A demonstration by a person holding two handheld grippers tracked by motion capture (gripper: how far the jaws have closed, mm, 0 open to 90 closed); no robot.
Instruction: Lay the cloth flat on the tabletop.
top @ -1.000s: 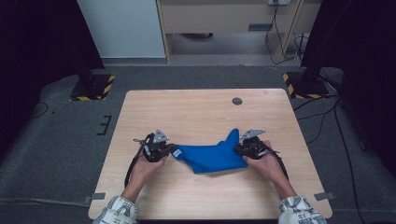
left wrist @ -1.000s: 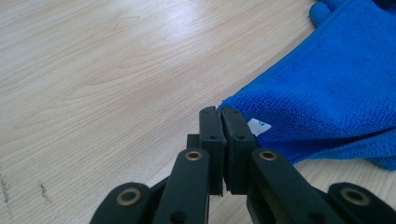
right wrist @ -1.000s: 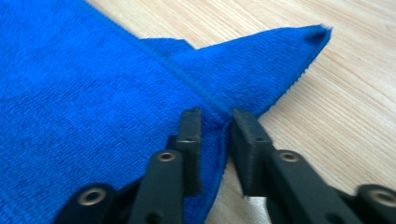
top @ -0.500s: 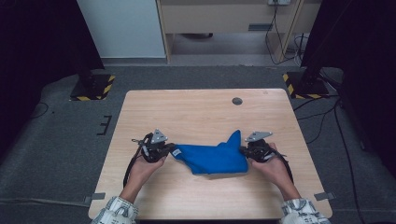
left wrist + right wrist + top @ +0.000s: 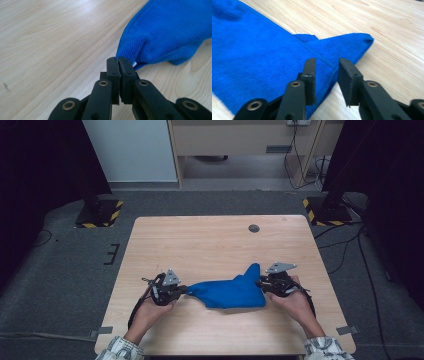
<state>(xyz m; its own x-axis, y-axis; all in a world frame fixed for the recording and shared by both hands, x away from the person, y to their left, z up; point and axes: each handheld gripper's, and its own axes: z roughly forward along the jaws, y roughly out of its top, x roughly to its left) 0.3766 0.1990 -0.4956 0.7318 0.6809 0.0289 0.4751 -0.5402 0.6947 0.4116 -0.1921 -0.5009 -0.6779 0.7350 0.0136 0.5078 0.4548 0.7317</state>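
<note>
Left gripper clamped on blue cloth corner; right gripper just parted, astride its edge.

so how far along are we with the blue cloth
Early on. Done: the left gripper has its jaws shut on one corner of the blue cloth. In hand: the right gripper has just been opening, its jaws straddling the cloth's edge without pressing it. Left: the cloth lies bunched on the table, neither spread nor folded.

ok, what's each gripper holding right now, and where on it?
Left gripper pinches the blue cloth at its left corner. Right gripper has just opened over the cloth's edge, gripping nothing.
</note>
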